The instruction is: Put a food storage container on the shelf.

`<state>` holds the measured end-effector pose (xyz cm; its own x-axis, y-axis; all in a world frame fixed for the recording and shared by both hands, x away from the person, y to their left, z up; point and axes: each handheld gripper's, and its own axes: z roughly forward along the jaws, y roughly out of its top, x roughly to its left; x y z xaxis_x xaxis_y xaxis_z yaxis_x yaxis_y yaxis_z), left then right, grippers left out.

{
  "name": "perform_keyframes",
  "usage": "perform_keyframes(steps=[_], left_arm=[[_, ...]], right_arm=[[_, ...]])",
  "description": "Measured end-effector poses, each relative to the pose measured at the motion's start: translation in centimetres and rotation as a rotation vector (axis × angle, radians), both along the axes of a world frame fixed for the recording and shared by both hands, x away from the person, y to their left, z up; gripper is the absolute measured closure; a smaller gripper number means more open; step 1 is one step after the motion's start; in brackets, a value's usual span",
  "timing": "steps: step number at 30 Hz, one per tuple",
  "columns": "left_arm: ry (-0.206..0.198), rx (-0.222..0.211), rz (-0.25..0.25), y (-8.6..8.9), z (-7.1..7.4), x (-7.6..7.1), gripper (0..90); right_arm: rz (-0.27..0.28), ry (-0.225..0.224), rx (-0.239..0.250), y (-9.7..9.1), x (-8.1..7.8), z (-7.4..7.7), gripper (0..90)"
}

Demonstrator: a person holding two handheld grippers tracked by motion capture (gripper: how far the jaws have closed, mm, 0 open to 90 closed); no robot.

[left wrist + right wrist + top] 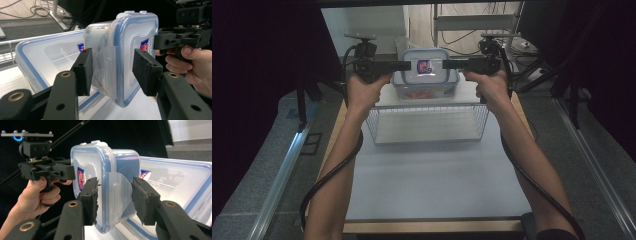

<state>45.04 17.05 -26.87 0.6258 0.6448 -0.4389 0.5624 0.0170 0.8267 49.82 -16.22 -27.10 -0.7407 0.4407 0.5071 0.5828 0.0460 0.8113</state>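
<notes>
Reaching fwd: both forearms extending toward table's far edge.
L gripper (112, 72): jaws straddling small container (125, 57), pads not touching.
R gripper (113, 200): the same, gapping.

In the high view the light falls mostly on the white bench top (432, 175), which looks bright and a little washed out, while both sides of the picture are almost black. The forearms throw only soft, weak shadows. The whole view is slightly soft and grainy. The clear plastic box with a blue-edged lid (426, 75) shows a pale glare on top. In the left gripper view the black foam-padded fingers (86, 72) are near the camera and a bit blurred; the background is dark. The right gripper view has a black background and a bright reflection on the transparent lid flap (117, 195).
</notes>
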Motion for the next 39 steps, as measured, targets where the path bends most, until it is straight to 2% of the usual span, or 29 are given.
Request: perform_keyframes(steps=[3, 8, 11, 16, 19, 23, 24, 28, 30, 33, 35, 39], left_arm=[[-0.004, -0.008, 0.010, 0.0, 0.0, 0.1, 52.3], [0.002, 0.029, 0.017, -0.4, 0.1, 0.3, 49.9], [0.007, 0.017, 0.022, -0.3, -0.1, 0.5, 49.2], [0.016, 0.000, 0.035, -0.3, -0.1, 1.0, 48.1], [0.023, 0.009, 0.044, -0.5, -0.1, 1.3, 46.3], [0.025, -0.001, 0.051, -0.5, -0.1, 1.5, 45.7], [0.018, -0.001, 0.059, -0.6, -0.2, 1.6, 45.6], [0.003, 0.055, 0.110, -0.7, 0.0, 1.7, 42.7], [-0.006, 0.051, 0.109, -0.7, 0.0, 1.7, 43.1], [-0.049, 0.090, 0.138, -0.7, 0.2, 1.2, 40.3], [-0.074, 0.089, 0.141, -0.5, 0.2, 0.8, 41.1], [-0.135, 0.116, 0.139, 0.0, -0.2, -0.8, 48.9]], right_arm=[[-0.024, -0.007, -0.004, 0.1, 0.1, 0.1, 54.7], [-0.057, -0.047, -0.052, 0.8, 0.1, 0.4, 52.0], [-0.069, -0.062, -0.072, 1.0, 0.1, 0.5, 51.8], [-0.085, -0.063, -0.077, 1.2, 0.1, 0.5, 51.6], [-0.089, -0.057, -0.078, 1.4, 0.1, 0.4, 51.1], [-0.095, -0.059, -0.082, 1.4, 0.1, 0.3, 50.6], [-0.096, -0.062, -0.083, 1.4, 0.1, 0.3, 50.6], [-0.099, -0.057, -0.079, 1.3, 0.1, 0.0, 49.4], [-0.106, -0.063, -0.062, 1.1, 0.1, -0.1, 49.4], [-0.105, -0.068, -0.068, 0.9, 0.0, 0.0, 49.3], [-0.105, -0.076, -0.069, 0.8, -0.2, 0.0, 49.1], [-0.111, -0.110, -0.073, 0.3, -0.8, 0.1, 47.8]])
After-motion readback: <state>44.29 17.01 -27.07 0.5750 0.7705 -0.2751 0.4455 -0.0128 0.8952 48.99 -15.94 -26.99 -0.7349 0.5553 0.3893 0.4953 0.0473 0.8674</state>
